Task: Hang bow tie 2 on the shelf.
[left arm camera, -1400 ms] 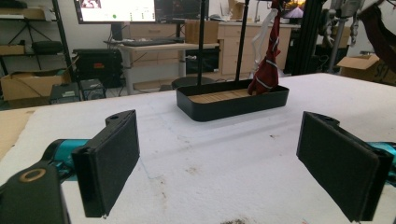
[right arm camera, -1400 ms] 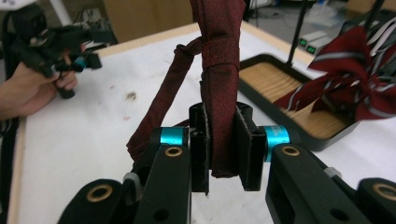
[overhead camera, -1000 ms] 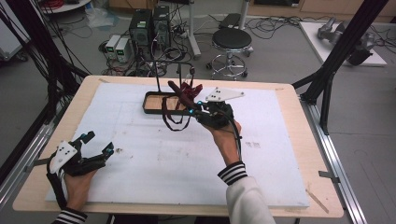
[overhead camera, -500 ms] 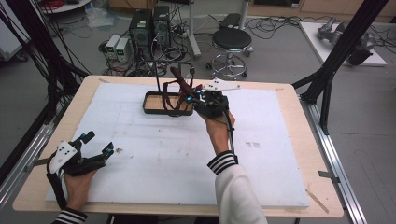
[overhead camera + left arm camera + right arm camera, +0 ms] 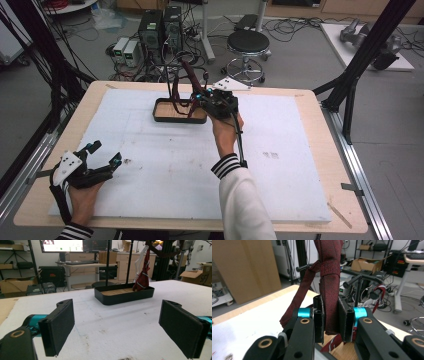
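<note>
Right tongs [image 5: 329, 320] are pinching a dark red tie [image 5: 329, 277], held up over the black tray [image 5: 165, 118] at the worktop's far side. Left tongs [image 5: 125, 327] sit spread wide, near-left.

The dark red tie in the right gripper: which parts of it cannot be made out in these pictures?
- Right gripper view: the tie leaves the top edge; the right gripper covers its lower end.
- High view: tie too small; what it hangs on is unclear.
- Left gripper view: its top is cut off above the tray.
</note>
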The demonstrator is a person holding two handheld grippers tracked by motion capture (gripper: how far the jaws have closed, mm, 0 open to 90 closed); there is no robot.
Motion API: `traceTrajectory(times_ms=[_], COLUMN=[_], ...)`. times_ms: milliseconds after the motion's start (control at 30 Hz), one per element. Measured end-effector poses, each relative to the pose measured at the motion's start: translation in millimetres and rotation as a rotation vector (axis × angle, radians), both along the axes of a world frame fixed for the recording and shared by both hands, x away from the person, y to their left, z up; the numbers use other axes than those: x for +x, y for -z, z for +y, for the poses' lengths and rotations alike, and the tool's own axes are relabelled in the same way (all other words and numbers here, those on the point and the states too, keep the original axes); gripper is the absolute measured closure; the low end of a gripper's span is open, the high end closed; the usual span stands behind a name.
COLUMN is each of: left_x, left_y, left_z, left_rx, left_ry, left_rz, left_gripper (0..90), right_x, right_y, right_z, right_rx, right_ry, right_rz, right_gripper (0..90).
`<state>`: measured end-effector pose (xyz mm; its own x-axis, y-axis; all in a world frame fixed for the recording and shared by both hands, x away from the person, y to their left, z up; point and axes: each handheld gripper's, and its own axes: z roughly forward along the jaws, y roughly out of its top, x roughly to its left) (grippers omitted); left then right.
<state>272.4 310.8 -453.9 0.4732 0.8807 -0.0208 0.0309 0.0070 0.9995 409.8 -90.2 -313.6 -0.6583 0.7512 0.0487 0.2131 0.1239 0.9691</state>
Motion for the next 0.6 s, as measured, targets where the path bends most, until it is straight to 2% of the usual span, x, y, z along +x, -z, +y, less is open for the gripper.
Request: traceTrajectory(times_ms=[500, 600], left_x=[0.2, 0.2], left_y=[0.1, 0.1], left_z=[0.0, 0.0], left_rx=[-0.004, -0.004], left_ry=[0.001, 0.0], left_rz=[-0.001, 0.0], left_gripper=[13.5, 13.5], right_x=[14.7, 18.6], right_y=[13.1, 17.0], right_z=[9.2, 10.3], right_rx=[0.024, 0.038], right_ry=[0.089, 0.103], right_rz=[0.005, 0.017], right_gripper=[77.9, 77.9])
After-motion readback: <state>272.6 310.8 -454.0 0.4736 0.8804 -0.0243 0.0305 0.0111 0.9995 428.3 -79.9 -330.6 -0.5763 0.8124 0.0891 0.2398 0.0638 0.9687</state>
